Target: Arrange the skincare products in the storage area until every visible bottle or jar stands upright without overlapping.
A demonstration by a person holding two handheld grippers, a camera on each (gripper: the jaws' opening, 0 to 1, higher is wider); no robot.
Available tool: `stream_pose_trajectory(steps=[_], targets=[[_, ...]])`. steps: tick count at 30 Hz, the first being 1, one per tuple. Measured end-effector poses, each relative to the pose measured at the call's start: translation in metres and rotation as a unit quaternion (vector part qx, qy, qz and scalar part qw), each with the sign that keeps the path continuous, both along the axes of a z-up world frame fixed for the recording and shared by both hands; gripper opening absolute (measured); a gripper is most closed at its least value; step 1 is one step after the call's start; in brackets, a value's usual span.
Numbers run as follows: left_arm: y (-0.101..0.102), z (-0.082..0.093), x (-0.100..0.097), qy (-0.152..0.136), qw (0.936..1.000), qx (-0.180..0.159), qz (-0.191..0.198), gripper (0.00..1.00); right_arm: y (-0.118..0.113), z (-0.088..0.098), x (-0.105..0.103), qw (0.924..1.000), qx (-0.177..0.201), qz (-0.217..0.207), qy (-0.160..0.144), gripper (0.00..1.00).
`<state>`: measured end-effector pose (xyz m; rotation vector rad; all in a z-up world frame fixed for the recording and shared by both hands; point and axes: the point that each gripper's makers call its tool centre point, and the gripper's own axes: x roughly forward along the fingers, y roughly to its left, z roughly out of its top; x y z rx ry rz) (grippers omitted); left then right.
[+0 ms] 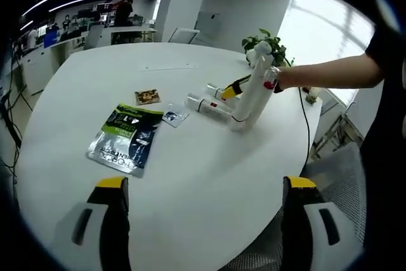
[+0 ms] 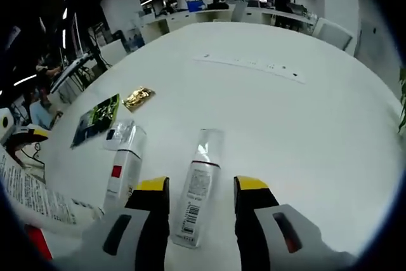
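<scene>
Skincare tubes lie flat on the white tabletop (image 2: 304, 125): one tube (image 2: 198, 188) between the wide right tongs (image 2: 202, 188), another (image 2: 124, 166) left; left tongs (image 1: 206, 185) wide, empty.

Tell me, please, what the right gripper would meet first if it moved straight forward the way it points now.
Most likely the white tube lying flat on the table. It lies lengthwise between the open jaws of the right gripper, with its near end already between the tips. Height above it is unclear.
</scene>
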<state>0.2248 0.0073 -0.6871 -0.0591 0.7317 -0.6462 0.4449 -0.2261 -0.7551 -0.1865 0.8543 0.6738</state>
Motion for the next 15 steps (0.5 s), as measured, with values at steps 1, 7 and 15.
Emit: stream_pose_trajectory(steps=[1,7,15], targets=[[-0.0006,-0.0001,0.0003,0.0,1.0,0.0,-0.001,0.93,0.0002,-0.0006,0.0011,1.0,-0.001,0.002,0.0,0.33],[-0.0021,0.0001,-0.0004,0.002,1.0,0.002,-0.007,0.93,0.0004,-0.0018,-0.0025,0.9998,-0.015,0.009,0.003,0.26],[-0.0012,-0.0026,0.0002,0.005,0.9999,0.004,-0.008,0.92,-0.0035,-0.0063,-0.0049,0.9984,-0.037,0.043,0.0,0.22]])
